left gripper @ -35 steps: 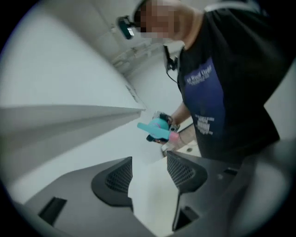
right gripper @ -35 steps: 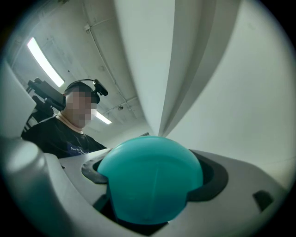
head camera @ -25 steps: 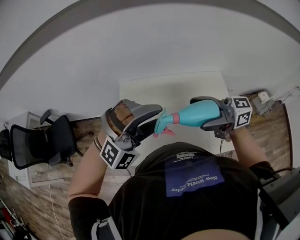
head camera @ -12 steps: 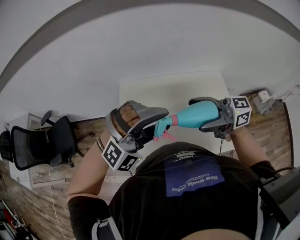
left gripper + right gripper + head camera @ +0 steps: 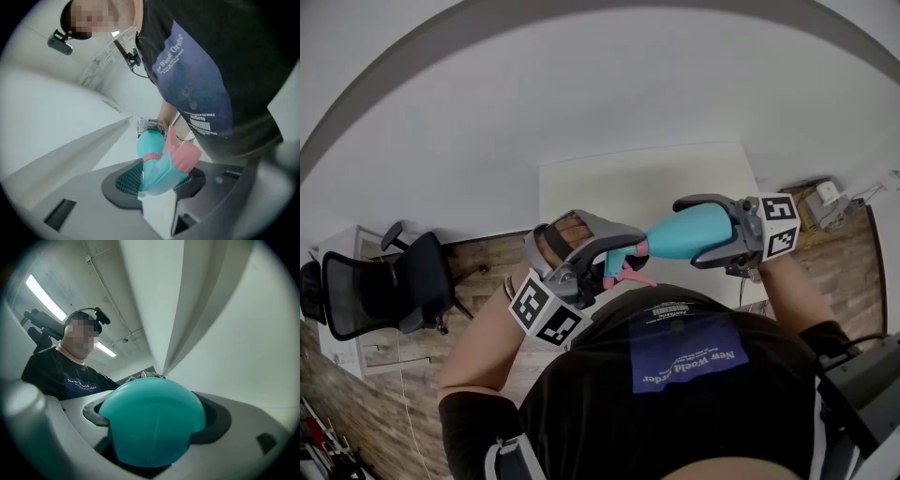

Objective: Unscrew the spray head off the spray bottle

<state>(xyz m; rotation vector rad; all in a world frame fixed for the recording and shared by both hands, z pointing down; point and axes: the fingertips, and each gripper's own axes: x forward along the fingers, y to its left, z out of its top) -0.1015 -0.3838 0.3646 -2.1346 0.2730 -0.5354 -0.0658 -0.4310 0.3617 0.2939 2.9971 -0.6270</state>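
Your left gripper has just been closing its jaws and pinches the spray head, while your right gripper clamps the teal spray bottle by its body, lying level in mid-air over the tabletop's near edge.

The bottle, teal plastic with a rounded base, lay nearly level in mid-air before the person's chest. Its base end was clamped in the right gripper, and its neck pointed toward the left. The head, teal with a pink collar and a pink trigger, was still screwed onto the neck and sat between the jaws of the left gripper, which had just been closing and pressed on it from both sides.
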